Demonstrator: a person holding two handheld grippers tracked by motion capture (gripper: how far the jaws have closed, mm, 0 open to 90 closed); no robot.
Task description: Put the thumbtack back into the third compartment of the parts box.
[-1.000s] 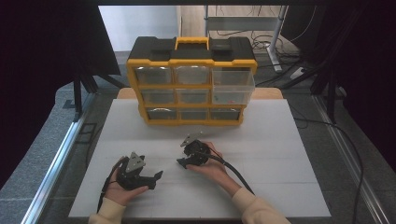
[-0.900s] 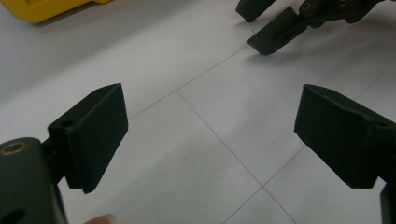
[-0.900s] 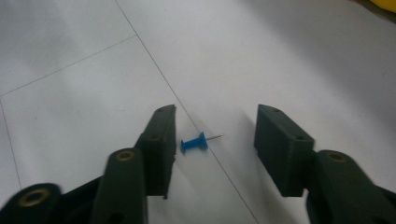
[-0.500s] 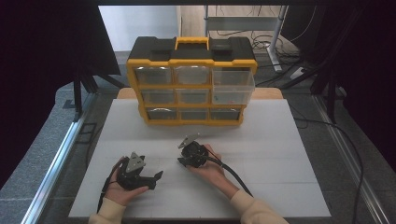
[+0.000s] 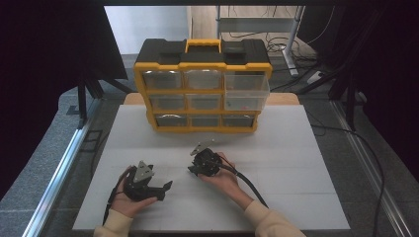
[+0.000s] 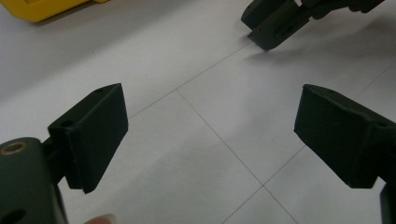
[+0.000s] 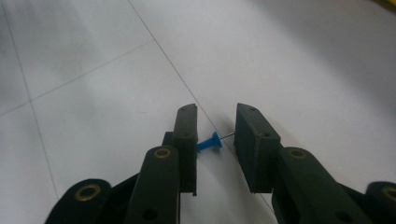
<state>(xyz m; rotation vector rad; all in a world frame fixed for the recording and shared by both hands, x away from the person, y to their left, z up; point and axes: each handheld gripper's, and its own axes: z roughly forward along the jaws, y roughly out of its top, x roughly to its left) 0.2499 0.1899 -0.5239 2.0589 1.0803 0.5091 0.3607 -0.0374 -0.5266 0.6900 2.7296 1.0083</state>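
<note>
Pushpin [image 7: 211, 142], blue, spans R gripper [image 7: 214, 140] jaws, pinched head-to-tip just off table [image 7: 93, 70]. Keep squeeze steady, lift straight. L gripper [image 6: 210, 135] spread, idle.

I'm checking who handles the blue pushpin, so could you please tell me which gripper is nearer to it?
Right. The right gripper has the blue pushpin between its jaws, which have just been closing on it. The left gripper rests apart on the white table, jaws wide open.
</note>
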